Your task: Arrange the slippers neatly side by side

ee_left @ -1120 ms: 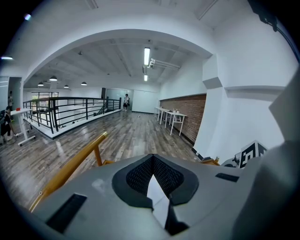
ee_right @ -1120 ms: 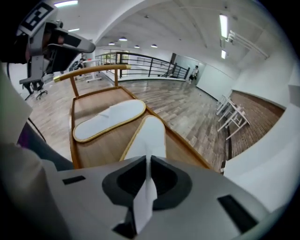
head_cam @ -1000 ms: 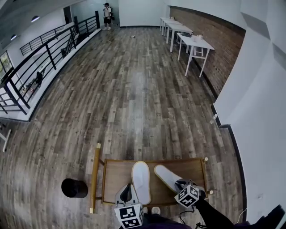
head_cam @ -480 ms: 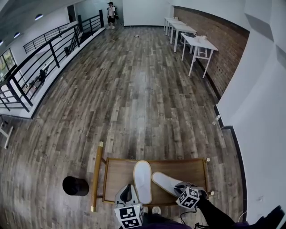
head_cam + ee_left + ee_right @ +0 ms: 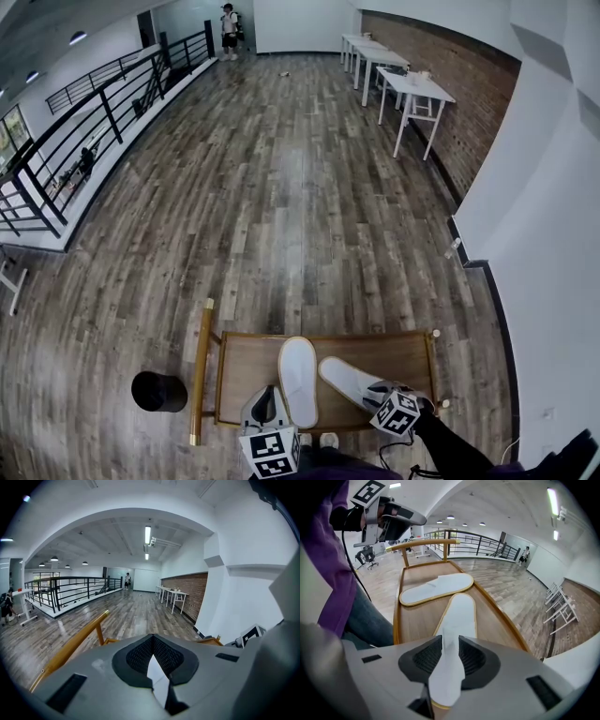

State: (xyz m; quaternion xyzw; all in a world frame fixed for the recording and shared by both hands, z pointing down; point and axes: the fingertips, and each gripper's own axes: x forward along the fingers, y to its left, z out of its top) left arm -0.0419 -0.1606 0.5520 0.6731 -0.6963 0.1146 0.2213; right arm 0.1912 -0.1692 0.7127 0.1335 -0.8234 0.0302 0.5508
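Observation:
Two white slippers with yellow rims lie on a wooden tray (image 5: pixel 248 361). The left slipper (image 5: pixel 298 380) points straight away from me. The right slipper (image 5: pixel 347 382) lies at a slant, its toe near the left one's side. My right gripper (image 5: pixel 377 391) stands over the right slipper's heel. Its jaws have just been opening, and the white heel end (image 5: pixel 446 667) runs between the parted pads. The rest of that slipper (image 5: pixel 459 616) rests flat, with the left slipper (image 5: pixel 436 587) beyond it. My left gripper (image 5: pixel 269 396) is shut beside the left slipper's heel, a white sliver under its pads (image 5: pixel 153 641).
A gold handle bar (image 5: pixel 200 370) runs along the tray's left side, and a black round stool (image 5: pixel 157 391) stands beside it. White tables (image 5: pixel 412 94) line the brick wall. A black railing (image 5: pixel 84 122) borders the left. A person (image 5: pixel 228 28) stands far off. A white wall (image 5: pixel 544 234) is close on the right.
The right slipper has come down flat on the tray and swung its toe toward the left slipper. The right gripper sank a little with it. The left gripper stayed still.

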